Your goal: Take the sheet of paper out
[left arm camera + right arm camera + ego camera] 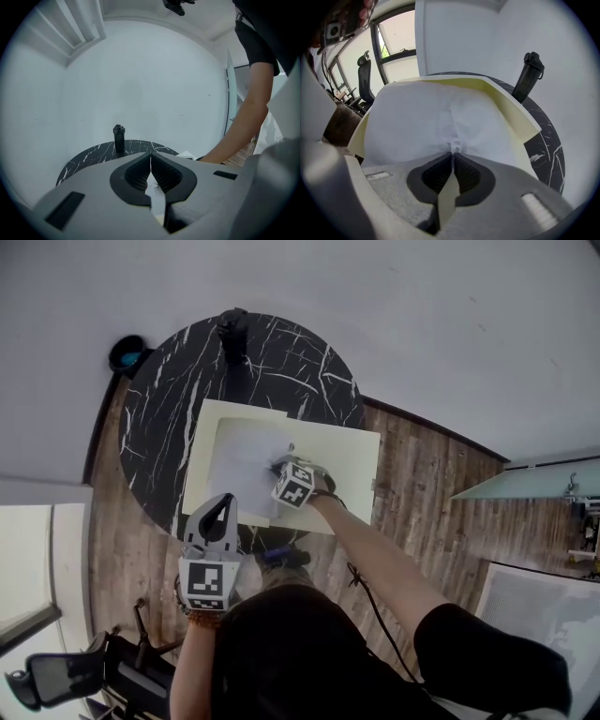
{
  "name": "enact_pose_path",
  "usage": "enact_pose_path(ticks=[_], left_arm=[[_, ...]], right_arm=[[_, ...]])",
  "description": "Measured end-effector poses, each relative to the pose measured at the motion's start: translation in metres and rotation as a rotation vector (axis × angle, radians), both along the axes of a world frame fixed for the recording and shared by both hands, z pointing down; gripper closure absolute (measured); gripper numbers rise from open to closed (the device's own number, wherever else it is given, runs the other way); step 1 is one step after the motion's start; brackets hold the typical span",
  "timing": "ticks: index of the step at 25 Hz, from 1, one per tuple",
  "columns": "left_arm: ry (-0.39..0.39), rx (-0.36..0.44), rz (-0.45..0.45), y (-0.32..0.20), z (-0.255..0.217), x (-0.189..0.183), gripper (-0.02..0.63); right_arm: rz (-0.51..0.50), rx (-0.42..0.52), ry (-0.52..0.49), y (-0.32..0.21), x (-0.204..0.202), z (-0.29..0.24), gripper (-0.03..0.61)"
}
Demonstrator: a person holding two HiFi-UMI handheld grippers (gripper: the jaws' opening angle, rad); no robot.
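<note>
Both tongs were closed: my right tongs point(452, 153) pinched the sheet of paper point(426, 117) (puckered there), which stretched away from them inside the folder point(513, 110); my left tongs point(151, 155) held the folder's near edge.

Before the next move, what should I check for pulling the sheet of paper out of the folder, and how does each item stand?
1. Right tool shut on the sheet of paper: ok, the paper puckers at its tips.
2. Only the paper pinched, not the folder beneath it: cannot tell.
3. Left tool shut on the folder's near edge to hold it back: ok, a pale edge sits between its closed jaws.
4. Folder open, with the sheet exposed: ok.
5. Bottle out of the way: ok, it stands at the far edge of the table, apart from the folder.
</note>
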State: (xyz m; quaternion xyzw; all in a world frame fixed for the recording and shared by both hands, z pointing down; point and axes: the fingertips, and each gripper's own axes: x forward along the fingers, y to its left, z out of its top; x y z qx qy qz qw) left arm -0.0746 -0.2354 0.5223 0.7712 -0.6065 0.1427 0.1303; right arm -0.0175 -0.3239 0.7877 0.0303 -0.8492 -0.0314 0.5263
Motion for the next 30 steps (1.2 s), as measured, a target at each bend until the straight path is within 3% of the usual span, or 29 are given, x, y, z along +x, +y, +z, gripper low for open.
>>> enact_pose_path(ticks=[16, 30], left_arm=[[0.013, 0.009, 0.106, -0.015, 0.001, 0.038, 0.606], [0.030, 0.032, 0.152, -0.022, -0.016, 0.047, 0.606]], right_arm=[[0.111, 0.074, -0.071, -0.003, 0.032, -0.026, 0.568], [0.211, 0.118, -0.140, -0.007, 0.046, -0.065, 0.568]])
